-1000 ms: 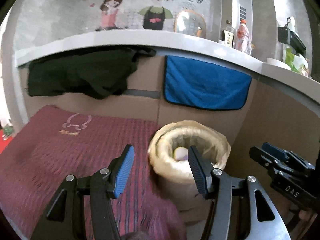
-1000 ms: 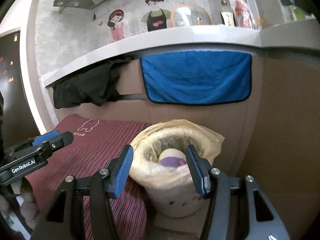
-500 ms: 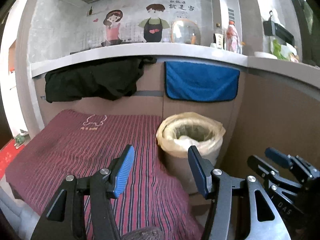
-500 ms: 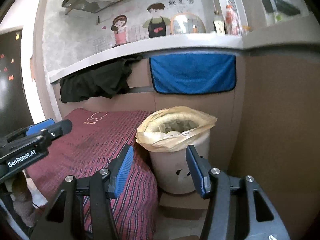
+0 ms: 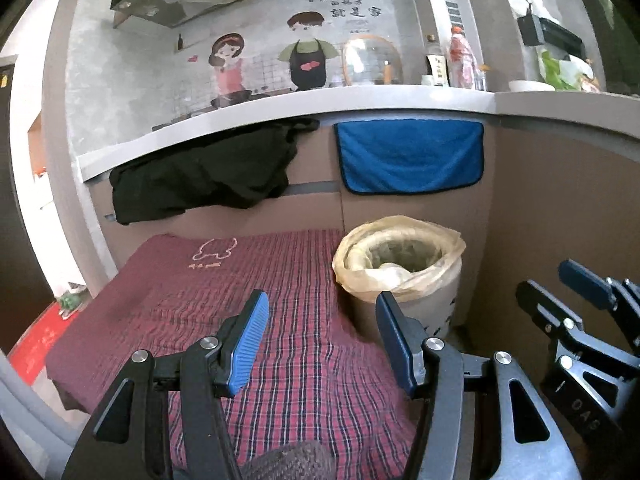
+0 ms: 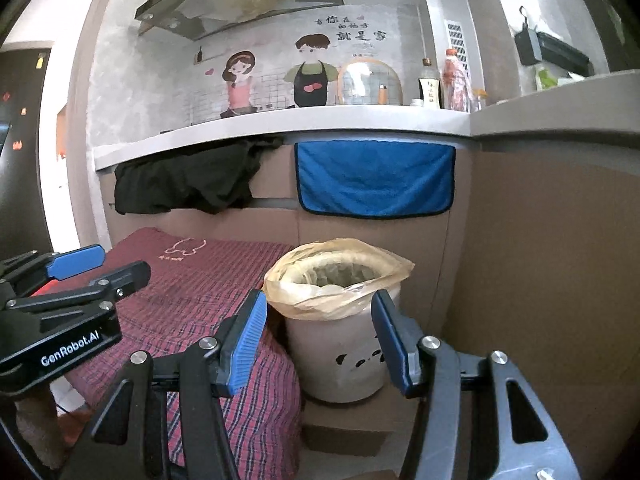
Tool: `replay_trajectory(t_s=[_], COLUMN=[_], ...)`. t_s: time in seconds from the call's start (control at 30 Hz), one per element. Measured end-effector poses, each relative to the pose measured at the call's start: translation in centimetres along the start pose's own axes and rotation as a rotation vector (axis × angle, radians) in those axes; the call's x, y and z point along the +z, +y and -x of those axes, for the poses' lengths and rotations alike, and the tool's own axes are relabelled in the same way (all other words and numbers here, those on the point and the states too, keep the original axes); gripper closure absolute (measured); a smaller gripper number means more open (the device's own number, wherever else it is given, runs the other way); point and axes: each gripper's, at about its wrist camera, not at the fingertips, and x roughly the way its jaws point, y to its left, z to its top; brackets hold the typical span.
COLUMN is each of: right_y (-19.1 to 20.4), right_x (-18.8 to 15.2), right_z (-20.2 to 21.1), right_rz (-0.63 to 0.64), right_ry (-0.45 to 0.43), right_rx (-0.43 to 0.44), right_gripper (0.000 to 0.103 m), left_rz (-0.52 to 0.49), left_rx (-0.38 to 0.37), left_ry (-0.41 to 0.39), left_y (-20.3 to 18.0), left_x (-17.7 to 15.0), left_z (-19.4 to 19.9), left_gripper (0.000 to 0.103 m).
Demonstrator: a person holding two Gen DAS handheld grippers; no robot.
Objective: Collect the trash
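Observation:
A white trash bin [image 5: 424, 304] lined with a yellowish bag [image 5: 448, 248] stands right of a red plaid cloth [image 5: 248, 280]; it also shows in the right wrist view [image 6: 340, 356]. A pale piece of trash [image 5: 390, 269] lies inside it. My left gripper [image 5: 320, 340] is open and empty, held back over the cloth, left of the bin. My right gripper [image 6: 316, 340] is open and empty, in front of the bin and apart from it. The left gripper also shows in the right wrist view [image 6: 80, 268]. The right gripper also shows in the left wrist view [image 5: 560, 288].
A blue towel [image 5: 408, 156] and a black garment [image 5: 200, 176] hang from the grey counter edge [image 5: 280, 108] behind. Bottles [image 5: 460, 60] and a round mirror [image 5: 372, 60] stand on the counter. Brown cabinet panels [image 6: 540, 260] close in the right side. A cardboard box [image 6: 348, 432] supports the bin.
Both grippers have pulled back and away from the bin, which now looks smaller and farther. Both stay open and empty.

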Motion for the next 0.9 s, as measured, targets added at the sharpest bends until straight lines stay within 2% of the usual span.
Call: replay_trajectory(t_s=[0.23, 0.9], right_y=[0.07, 0.45], right_x=[-0.13, -0.15], right_z=[-0.03, 0.18], right_rz=[-0.008, -0.008], right_ry=[0.004, 0.001], right_rx=[0.008, 0.007], right_gripper=[0.051, 0.051], left_rz=[0.003, 0.010], left_rx=[-0.022, -0.024], left_ry=[-0.014, 0.000], left_y=[0.18, 0.26], left_x=[-0.11, -0.29], left_z=[0.33, 0.35], left_gripper=[0.046, 0.046])
